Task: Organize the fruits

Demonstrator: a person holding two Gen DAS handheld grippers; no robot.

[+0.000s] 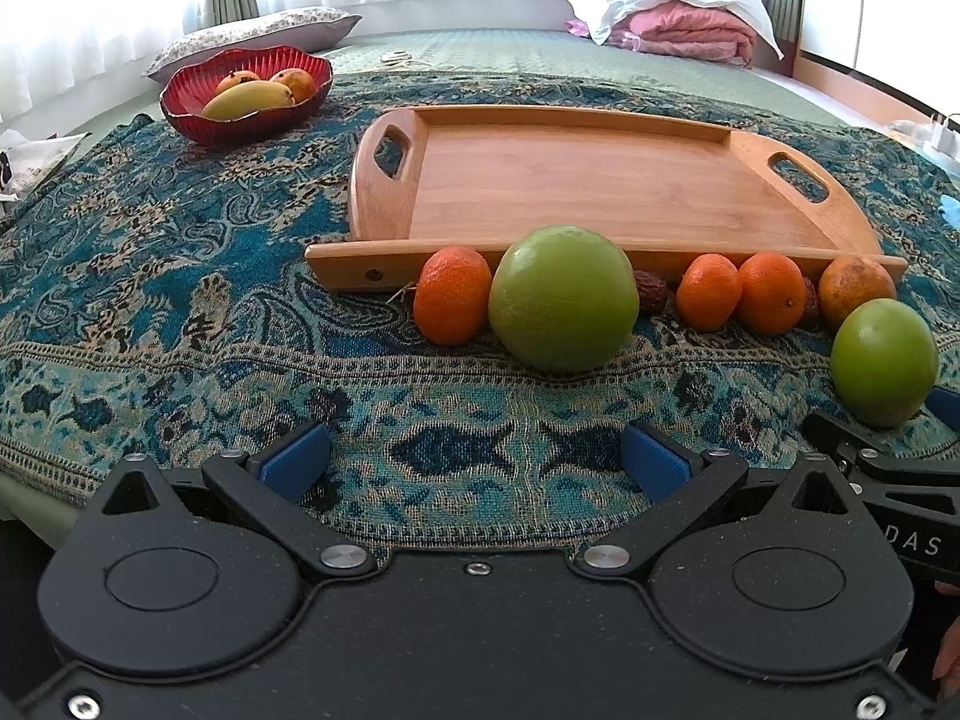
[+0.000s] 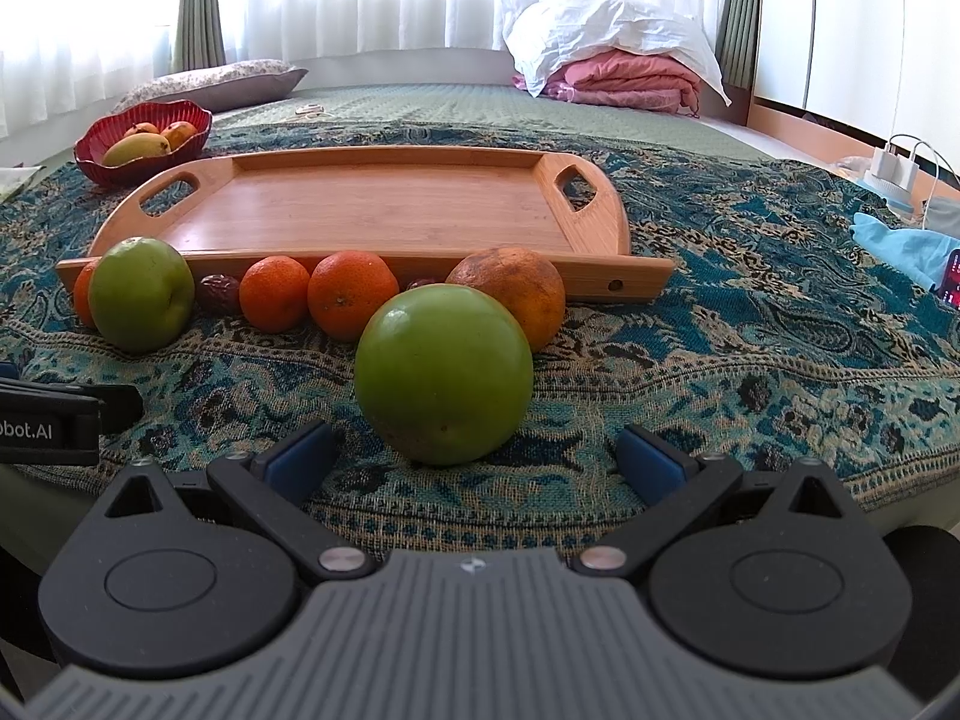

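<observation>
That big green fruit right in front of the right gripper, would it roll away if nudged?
Probably: the green fruit looks round and rests free on the patterned cloth. Its skin looks smooth and shiny, so possibly slippery. The soft cloth may slow it.

Smooth wooden tray [image 2: 372, 210], woven cloth [image 2: 750, 312]
</observation>
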